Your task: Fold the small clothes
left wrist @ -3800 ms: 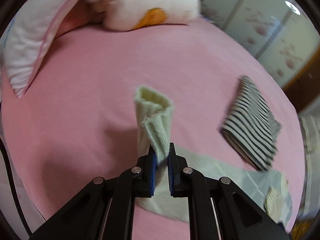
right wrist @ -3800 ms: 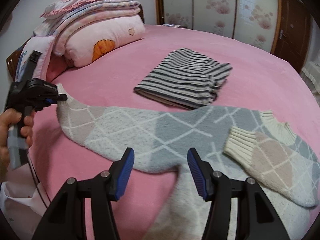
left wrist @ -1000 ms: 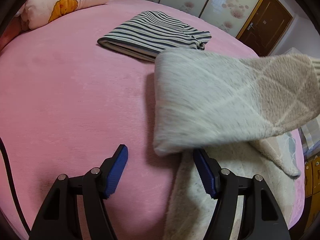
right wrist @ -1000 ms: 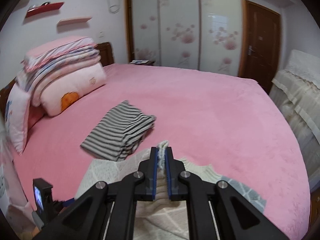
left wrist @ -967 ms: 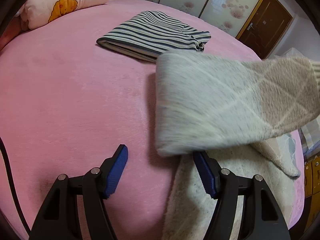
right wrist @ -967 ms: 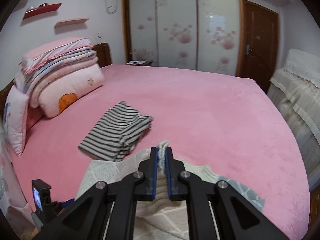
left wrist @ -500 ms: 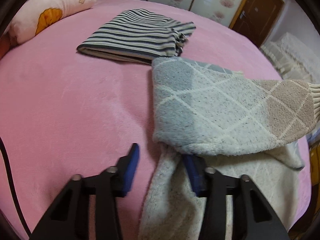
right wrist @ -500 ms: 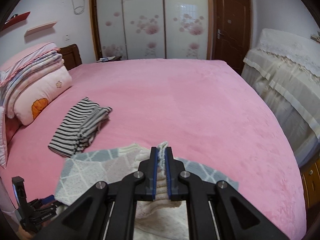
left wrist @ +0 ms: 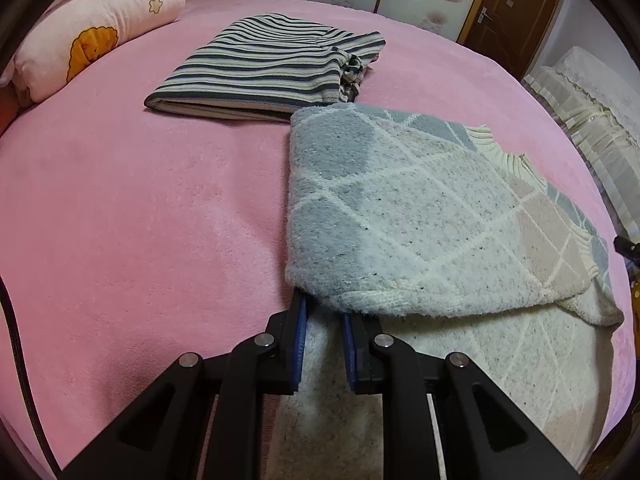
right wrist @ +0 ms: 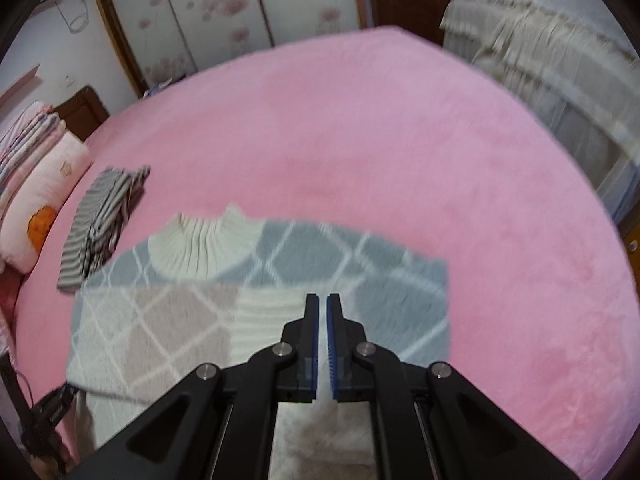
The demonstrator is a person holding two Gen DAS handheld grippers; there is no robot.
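A grey, cream and beige diamond-knit sweater [left wrist: 420, 232] lies on the pink bed [left wrist: 140, 208], one sleeve folded across its body. My left gripper [left wrist: 323, 312] sits at the sweater's near left edge. Its jaws are closing, with the body's edge bunched between the blue pads and the tips tucked under the folded sleeve. In the blurred right wrist view the sweater [right wrist: 360, 264] lies flat. My right gripper [right wrist: 322, 300] hovers low over it, shut, with no fabric showing between the pads. The sleeve's ribbed cuff [right wrist: 268, 316] lies just left of the tips.
A folded striped garment [left wrist: 272, 72] rests on the bed beyond the sweater. Pink pillows [left wrist: 92, 40] are stacked at the far left. Cream lace-covered furniture [right wrist: 540, 40] stands past the bed's right edge, with wardrobe doors [right wrist: 224, 12] behind. Bare pink bed spreads left of the sweater.
The left gripper has slid up to the sweater's edge and narrowed onto it. The right gripper carried the sleeve across and down. The cuff no longer sticks up between its pads.
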